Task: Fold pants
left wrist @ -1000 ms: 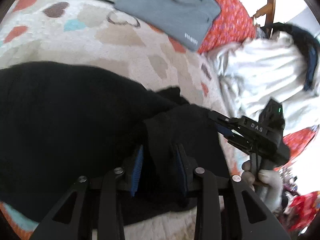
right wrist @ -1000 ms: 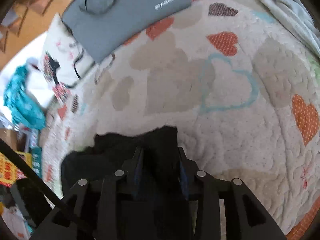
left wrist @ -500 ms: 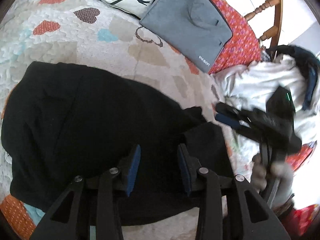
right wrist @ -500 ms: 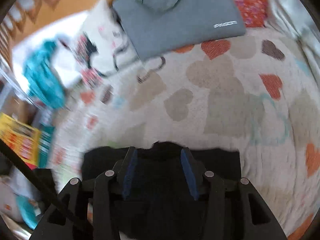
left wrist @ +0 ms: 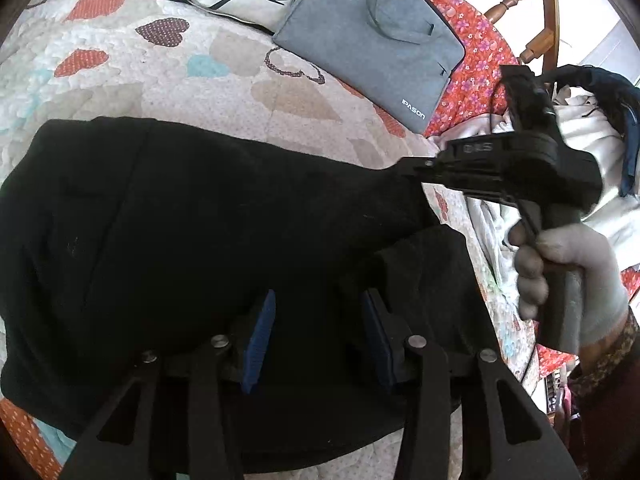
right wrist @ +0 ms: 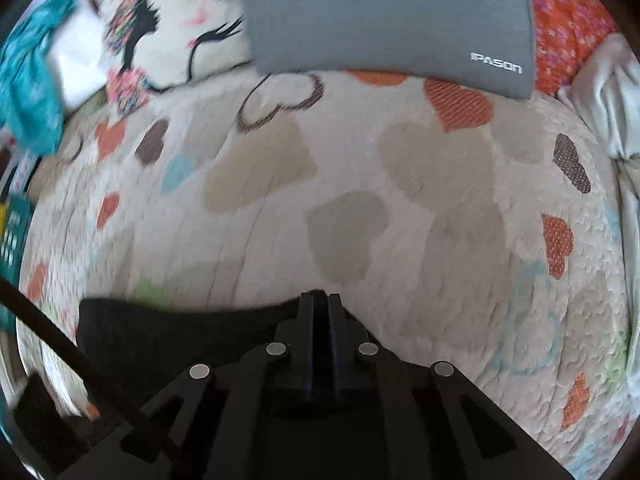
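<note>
Black pants [left wrist: 200, 240] look soft and floppy: right gripper [right wrist: 320, 300] pinches their upper-right edge, left gripper [left wrist: 316, 320] sits apart, so grab hems.

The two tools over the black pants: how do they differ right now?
The left tool is open, blue pads apart above the pants; the right tool is shut, pads nearly touching at the pants' edge. Whether it actually pinches cloth cannot be told. The left tool hangs over the middle of the pants; the right tool sits at their far right end. Both are black with blue pads.
</note>
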{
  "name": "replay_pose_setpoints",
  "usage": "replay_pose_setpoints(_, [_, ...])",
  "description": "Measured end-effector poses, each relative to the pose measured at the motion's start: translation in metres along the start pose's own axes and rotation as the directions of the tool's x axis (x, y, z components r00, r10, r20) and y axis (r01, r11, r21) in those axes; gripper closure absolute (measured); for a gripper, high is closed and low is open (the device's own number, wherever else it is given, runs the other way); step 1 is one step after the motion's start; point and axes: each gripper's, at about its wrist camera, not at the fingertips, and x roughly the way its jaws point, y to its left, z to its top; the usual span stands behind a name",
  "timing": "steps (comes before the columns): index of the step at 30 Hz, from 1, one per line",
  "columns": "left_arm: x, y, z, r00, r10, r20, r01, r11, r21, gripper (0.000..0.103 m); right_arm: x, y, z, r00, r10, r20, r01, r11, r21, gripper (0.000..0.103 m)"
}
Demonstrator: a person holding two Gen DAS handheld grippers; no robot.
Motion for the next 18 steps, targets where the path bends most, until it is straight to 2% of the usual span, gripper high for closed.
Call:
replay_pose_setpoints(7, [-0.001,-0.001,0.0,1.0,0.005,-0.002,-0.005,1.0,-0.001,0.06,0.034,0.009,0.011,0.994,-0.109,0.013,0.109,0.994,-0.015,0.101])
replay_pose_setpoints(11, [-0.002,0.0,0.0,1.0,0.004,-0.005,-0.004,1.0,-0.003,0.06,0.036,0.001,0.022,0.98,-0.195,0.048,0.196,0.98,-0.02,0.102])
replay_pose_setpoints(14, [-0.01,-0.001,0.002,1.0,-0.014,-0.001,0.014,1.0,-0.007,0.059,0.02,-0.004,0.03,0.965,-0.24,0.107,0.244,0.97,-0.024,0.101])
replay_pose_setpoints(15, [-0.015,0.0,0.004,1.0,-0.028,0.012,0.028,1.0,-0.013,0.059,0.01,-0.005,0.03,0.968,-0.222,0.118,0.225,0.974,-0.013,0.1])
replay_pose_setpoints(18, [-0.031,0.008,0.015,0.995,-0.062,0.076,0.066,0.997,-0.051,0.058,-0.012,0.0,0.022,0.994,-0.038,0.1,0.037,0.999,0.01,0.09])
